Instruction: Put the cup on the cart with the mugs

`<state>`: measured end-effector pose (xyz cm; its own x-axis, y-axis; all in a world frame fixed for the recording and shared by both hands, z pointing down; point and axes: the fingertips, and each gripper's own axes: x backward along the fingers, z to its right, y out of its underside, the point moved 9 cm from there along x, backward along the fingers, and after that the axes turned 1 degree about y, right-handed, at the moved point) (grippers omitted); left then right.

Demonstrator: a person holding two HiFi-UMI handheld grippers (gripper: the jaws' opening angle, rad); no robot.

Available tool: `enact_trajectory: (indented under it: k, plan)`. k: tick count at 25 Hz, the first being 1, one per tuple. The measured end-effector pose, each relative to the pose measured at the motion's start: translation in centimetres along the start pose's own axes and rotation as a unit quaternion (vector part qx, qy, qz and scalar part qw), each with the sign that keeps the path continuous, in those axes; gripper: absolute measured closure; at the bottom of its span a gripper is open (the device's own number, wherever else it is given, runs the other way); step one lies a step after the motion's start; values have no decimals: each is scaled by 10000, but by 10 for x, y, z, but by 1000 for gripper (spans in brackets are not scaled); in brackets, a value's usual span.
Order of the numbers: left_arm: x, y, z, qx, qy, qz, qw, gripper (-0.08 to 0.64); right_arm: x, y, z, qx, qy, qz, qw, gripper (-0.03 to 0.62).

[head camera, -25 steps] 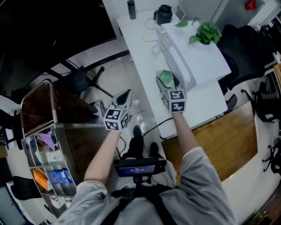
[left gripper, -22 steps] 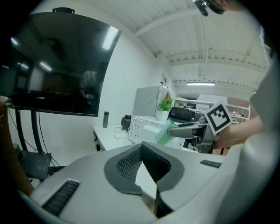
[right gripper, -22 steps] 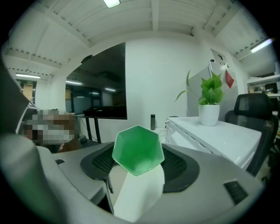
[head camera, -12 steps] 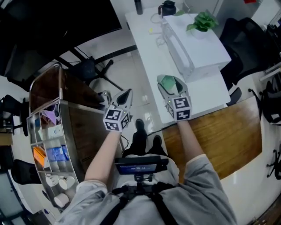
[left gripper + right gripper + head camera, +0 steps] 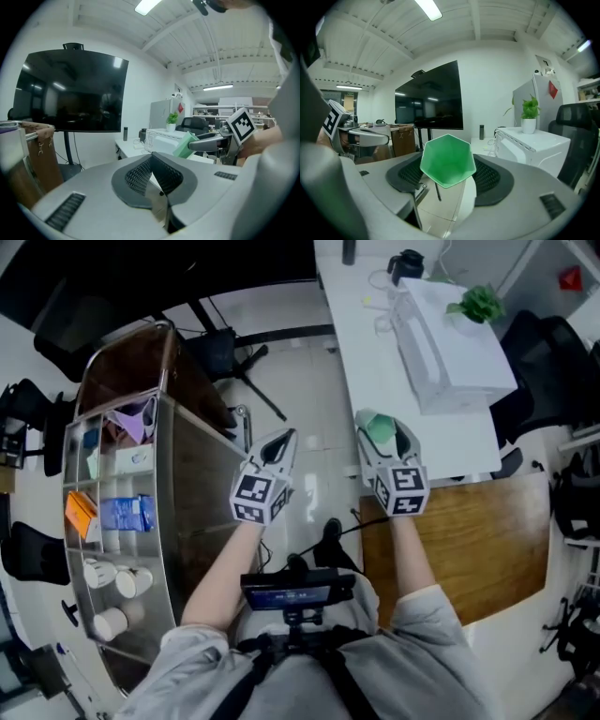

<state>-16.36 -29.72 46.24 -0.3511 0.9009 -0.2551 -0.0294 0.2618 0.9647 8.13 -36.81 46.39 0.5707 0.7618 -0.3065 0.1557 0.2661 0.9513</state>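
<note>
A green hexagonal cup (image 5: 379, 430) (image 5: 447, 161) sits between the jaws of my right gripper (image 5: 382, 426) (image 5: 448, 174), which is shut on it, the cup's open mouth facing back toward the gripper's camera. In the left gripper view the cup (image 5: 185, 144) shows off to the right. My left gripper (image 5: 278, 444) (image 5: 151, 164) is shut with nothing in it and hangs beside the cart (image 5: 167, 432). The metal cart stands at the left. White mugs (image 5: 97, 573) rest at the near end of its shelf.
A white table (image 5: 370, 362) with a white box (image 5: 450, 343), a plant (image 5: 480, 304) and a dark kettle (image 5: 407, 262) lies ahead to the right. A wooden surface (image 5: 478, 540) is by my right arm. A large screen (image 5: 70, 91) stands behind the cart. The cart shelf also holds several packets (image 5: 120, 513).
Both grippers have swung left toward the cart, which now shows much more fully, mugs included. The white table has slid to the right. The cup has stayed in the right gripper.
</note>
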Motion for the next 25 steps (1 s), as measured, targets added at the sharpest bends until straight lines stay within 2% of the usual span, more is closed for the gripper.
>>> enact_trajectory:
  k: [7,14,25]
  plan:
    - [78,9,-4,18,-298,128,9995,555,35,12,-63,106,-148,36,9998,282]
    - [135,19,14,66,-439,155,9989,555,80,17,-101,90,-208,64,9997,282]
    - [172,29,69,74,-725,203,9971,555,142,27,-102,198,-442,116,9988,281]
